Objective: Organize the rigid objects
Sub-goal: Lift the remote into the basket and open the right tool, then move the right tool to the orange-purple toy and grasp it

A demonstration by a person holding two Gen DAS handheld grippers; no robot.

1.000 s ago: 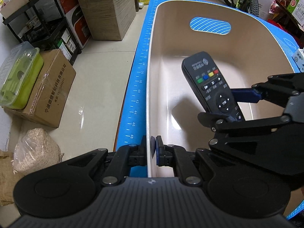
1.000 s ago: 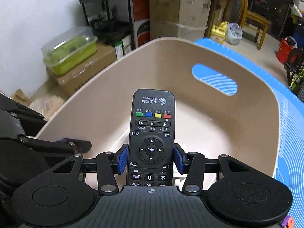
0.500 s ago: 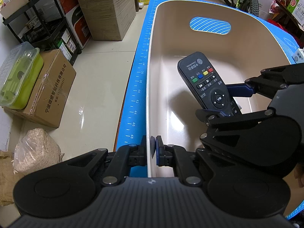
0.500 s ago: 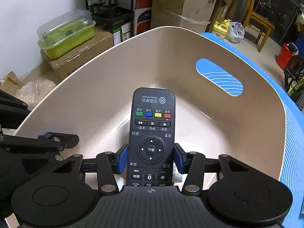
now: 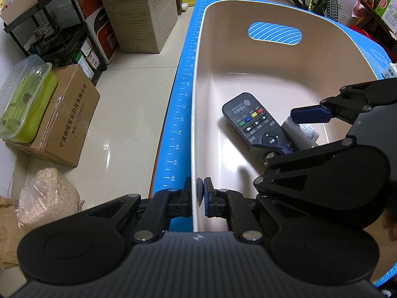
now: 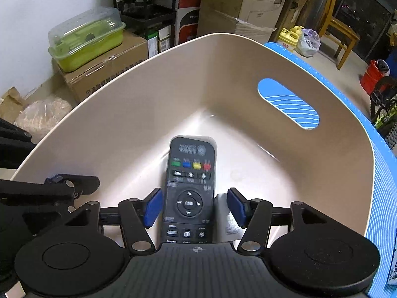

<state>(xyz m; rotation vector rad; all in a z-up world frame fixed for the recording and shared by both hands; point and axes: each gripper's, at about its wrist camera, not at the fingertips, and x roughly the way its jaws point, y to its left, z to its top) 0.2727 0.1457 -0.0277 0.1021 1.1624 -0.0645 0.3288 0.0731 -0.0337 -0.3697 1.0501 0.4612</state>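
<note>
Left wrist view: left gripper (image 5: pixel 197 195) jaws clamped on the near rim of the beige bin (image 5: pixel 198 114). Remote (image 5: pixel 258 124) lies on the bin floor, partly over a white item (image 5: pixel 304 135). Right gripper (image 5: pixel 295 134) jaws have just been opening; remote sits btwn them.

Right wrist view: right gripper (image 6: pixel 193 207) pads stand clear of the remote (image 6: pixel 189 186) on both sides, no contact. Remote is blurred. Bin (image 6: pixel 153 104) holds the remote plus the white item (image 6: pixel 227 219) only.
</note>
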